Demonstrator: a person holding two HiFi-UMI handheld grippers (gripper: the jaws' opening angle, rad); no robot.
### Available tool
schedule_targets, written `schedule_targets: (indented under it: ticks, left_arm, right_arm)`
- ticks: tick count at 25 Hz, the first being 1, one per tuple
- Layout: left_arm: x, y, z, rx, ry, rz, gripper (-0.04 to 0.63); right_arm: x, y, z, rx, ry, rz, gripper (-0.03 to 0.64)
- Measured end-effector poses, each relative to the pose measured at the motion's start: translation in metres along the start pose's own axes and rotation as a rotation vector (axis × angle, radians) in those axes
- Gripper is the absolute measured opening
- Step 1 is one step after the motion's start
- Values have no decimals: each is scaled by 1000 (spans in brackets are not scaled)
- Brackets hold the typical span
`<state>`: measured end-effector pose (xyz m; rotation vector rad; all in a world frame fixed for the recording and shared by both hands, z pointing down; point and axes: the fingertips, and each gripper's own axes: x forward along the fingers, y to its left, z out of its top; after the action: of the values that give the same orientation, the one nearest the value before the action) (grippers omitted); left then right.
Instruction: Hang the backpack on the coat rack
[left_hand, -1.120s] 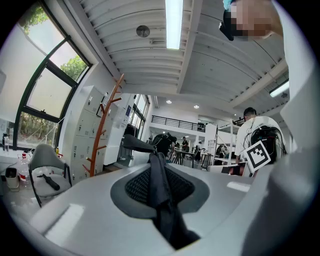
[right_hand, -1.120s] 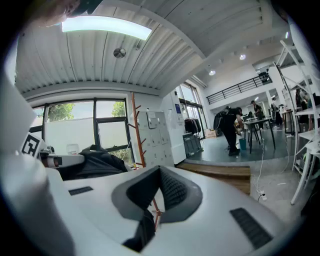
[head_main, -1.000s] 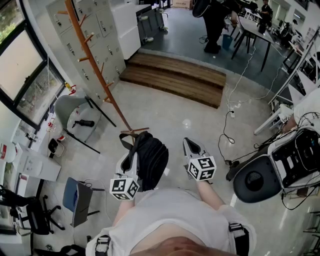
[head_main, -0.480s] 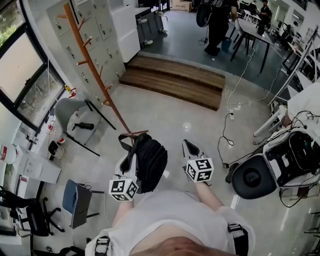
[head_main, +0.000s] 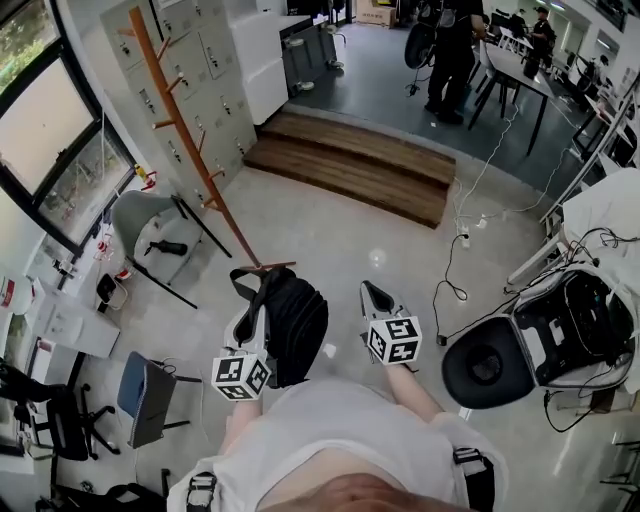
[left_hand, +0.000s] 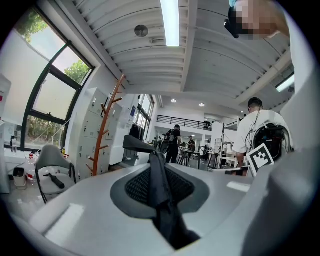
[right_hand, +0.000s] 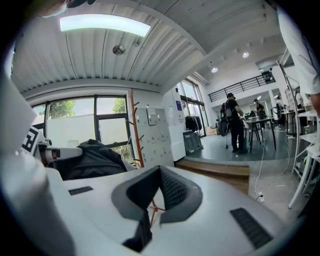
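Where left gripper (head_main: 248, 318) clamps, strap (left_hand: 156, 175): flat black webbing
backpack (head_main: 298, 325): rounded black fabric
right gripper (head_main: 372, 296): jaws parted, empty
coat rack (head_main: 185, 130): slim wooden, 11 o'clock

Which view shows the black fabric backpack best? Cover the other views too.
The head view: the whole black fabric backpack shows, held by its strap in the left tongs. The left gripper view shows only that strap, clamped between its jaws; the right gripper view shows part of its bulk.
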<state>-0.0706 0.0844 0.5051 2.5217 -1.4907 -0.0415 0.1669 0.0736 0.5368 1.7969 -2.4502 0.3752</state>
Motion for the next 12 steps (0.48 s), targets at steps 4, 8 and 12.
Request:
schedule_targets:
  ticks: [4,8,12]
  left_arm:
    - [8,-6,2,-6,-18,31,63]
    - [16,-3,10,-1,-36,41,63]
    - [33,10,14,2,-33,42,63]
  right_arm:
    - [2,-13,2,-8,8,25,8]
    - [8,-20,4,-13,14,33,8]
    - [30,-24,3,-6,24,36,8]
